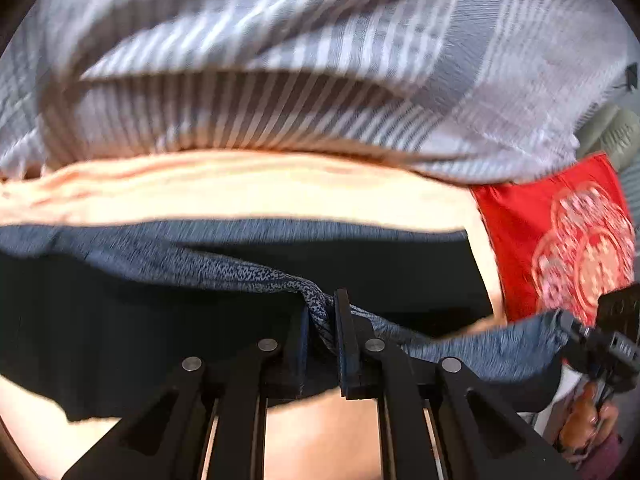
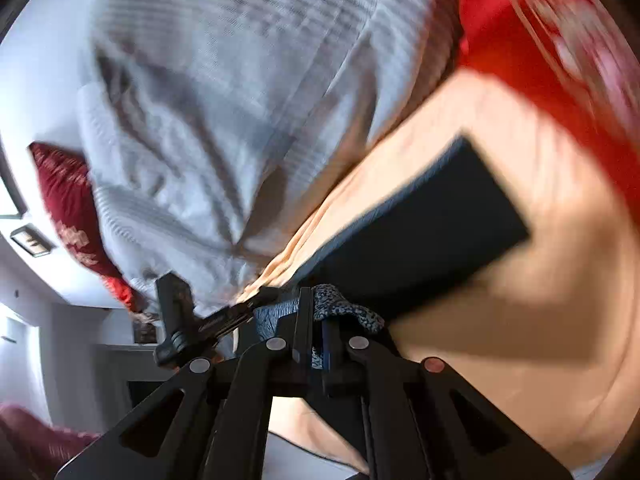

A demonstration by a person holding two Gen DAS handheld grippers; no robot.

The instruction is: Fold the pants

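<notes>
The dark blue speckled pants (image 1: 224, 264) hang stretched over a peach sheet (image 1: 240, 192), lifted along one edge. My left gripper (image 1: 322, 320) is shut on a bunched fold of that edge. The pants edge runs right to my right gripper (image 1: 576, 330), seen at the frame's right with a hand below it. In the right wrist view my right gripper (image 2: 316, 316) is shut on a speckled fold of the pants (image 2: 420, 232), whose dark leg stretches away up and to the right. The left gripper (image 2: 180, 320) shows at its left. Both views are blurred.
A grey striped duvet (image 1: 320, 60) lies bunched beyond the pants on the bed. A red patterned pillow (image 1: 560, 240) sits at the right, another red pillow (image 2: 68, 200) at the far side. White walls and furniture (image 2: 80, 360) show beyond the bed.
</notes>
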